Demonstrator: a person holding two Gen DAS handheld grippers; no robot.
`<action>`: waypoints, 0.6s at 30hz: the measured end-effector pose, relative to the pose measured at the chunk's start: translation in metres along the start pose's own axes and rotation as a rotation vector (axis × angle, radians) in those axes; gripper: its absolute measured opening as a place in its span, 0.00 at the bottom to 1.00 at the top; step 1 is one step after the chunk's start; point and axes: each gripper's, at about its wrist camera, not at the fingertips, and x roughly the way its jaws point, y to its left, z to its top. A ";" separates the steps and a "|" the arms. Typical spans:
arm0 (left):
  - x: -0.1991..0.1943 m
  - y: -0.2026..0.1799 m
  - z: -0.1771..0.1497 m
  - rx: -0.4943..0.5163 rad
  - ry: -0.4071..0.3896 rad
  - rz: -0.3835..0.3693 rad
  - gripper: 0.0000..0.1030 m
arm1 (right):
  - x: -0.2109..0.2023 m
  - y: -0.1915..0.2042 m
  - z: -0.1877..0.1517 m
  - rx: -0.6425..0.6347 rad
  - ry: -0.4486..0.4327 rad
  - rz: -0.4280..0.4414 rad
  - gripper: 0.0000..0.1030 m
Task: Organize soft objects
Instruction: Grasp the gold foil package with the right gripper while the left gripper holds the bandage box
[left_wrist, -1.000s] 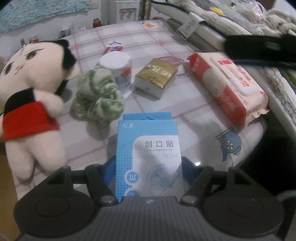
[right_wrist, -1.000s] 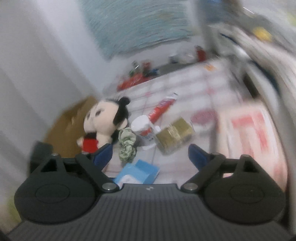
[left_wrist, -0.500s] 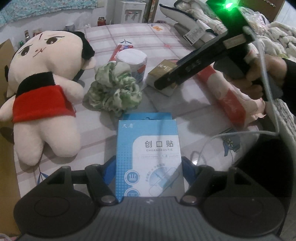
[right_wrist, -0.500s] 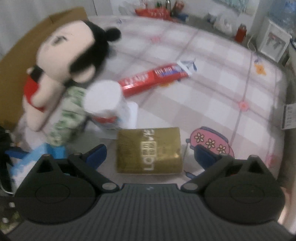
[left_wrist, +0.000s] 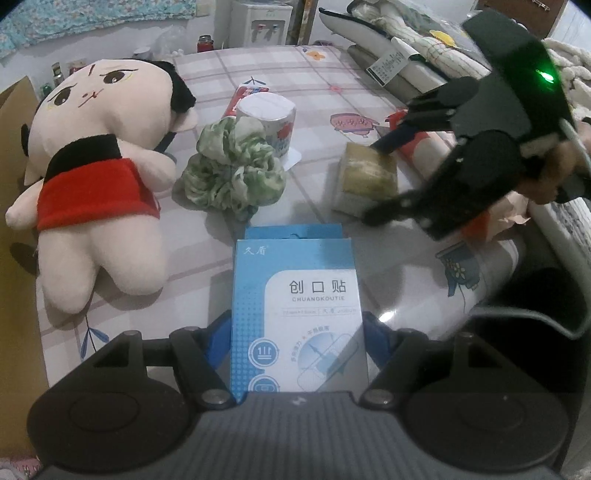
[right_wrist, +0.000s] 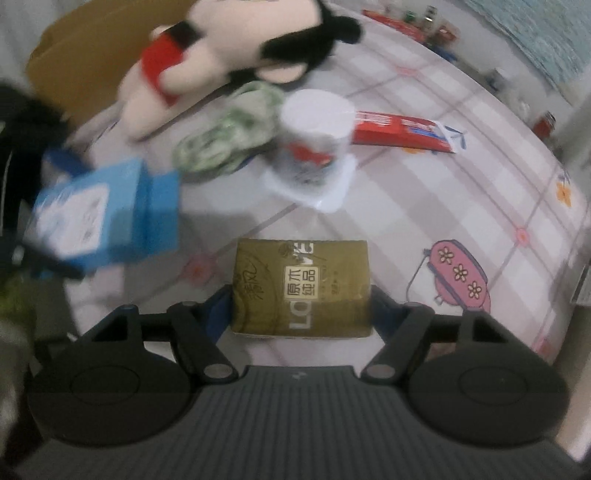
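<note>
The right tongs (right_wrist: 301, 295) are closing around the gold tissue pack (right_wrist: 301, 288), which lies near the right edge of the tabletop (right_wrist: 461, 192). The pack looks light and squashy, so its two long sides are good to hold. The left tongs (left_wrist: 297, 332) clamp the blue plaster box (left_wrist: 297, 314) above the near edge

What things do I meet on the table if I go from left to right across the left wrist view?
Plush doll → green scrunchie → gold tissue pack → right gripper, its jaws closing around that pack.
</note>
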 end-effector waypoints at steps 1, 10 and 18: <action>0.000 0.000 -0.001 -0.001 0.000 0.000 0.71 | -0.005 0.003 -0.002 -0.015 -0.003 -0.013 0.77; -0.012 0.004 -0.008 -0.021 -0.040 -0.006 0.71 | -0.064 -0.031 -0.032 0.501 -0.227 0.149 0.87; -0.045 0.018 -0.018 -0.057 -0.110 -0.030 0.71 | -0.033 -0.036 -0.049 1.030 -0.155 0.149 0.87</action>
